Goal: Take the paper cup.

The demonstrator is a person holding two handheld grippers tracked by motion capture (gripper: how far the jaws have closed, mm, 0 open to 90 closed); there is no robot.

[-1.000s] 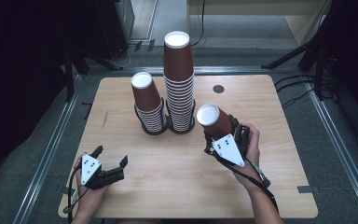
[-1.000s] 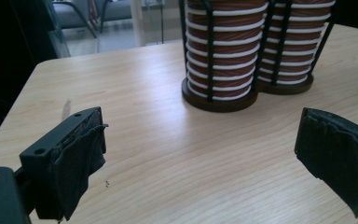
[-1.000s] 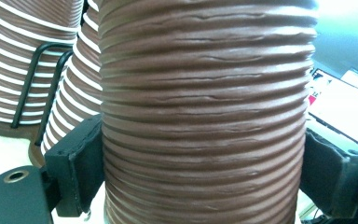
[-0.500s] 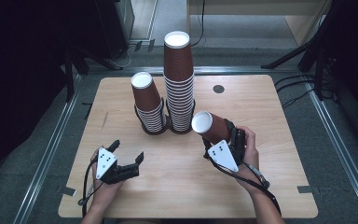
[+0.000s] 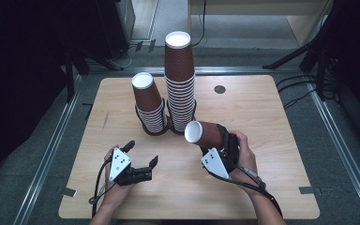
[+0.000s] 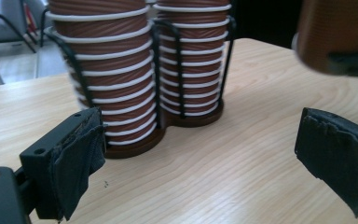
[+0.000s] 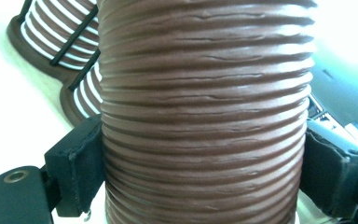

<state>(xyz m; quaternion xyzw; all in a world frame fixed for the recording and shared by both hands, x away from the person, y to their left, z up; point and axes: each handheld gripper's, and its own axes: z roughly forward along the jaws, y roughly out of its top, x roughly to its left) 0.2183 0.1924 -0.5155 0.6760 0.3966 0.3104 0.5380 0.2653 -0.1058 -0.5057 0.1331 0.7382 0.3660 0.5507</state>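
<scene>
cup [image 5: 205,134] clamped in right gripper [image 5: 218,151], off surface | left gripper [image 5: 142,157] released | destination stack probably undecided

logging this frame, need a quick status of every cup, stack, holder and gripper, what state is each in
held cup: tilted on its side, white bottom toward the stacks, gripped above the table
right gripper: shut on the held cup, pads pressed to both ribbed sides
left gripper: open, nothing between its jaws
tall stack: upright, cups upside down, in the holder
short stack: upright but leaning slightly, cups upside down
wire holder: standing on the table, both rings occupied
</scene>
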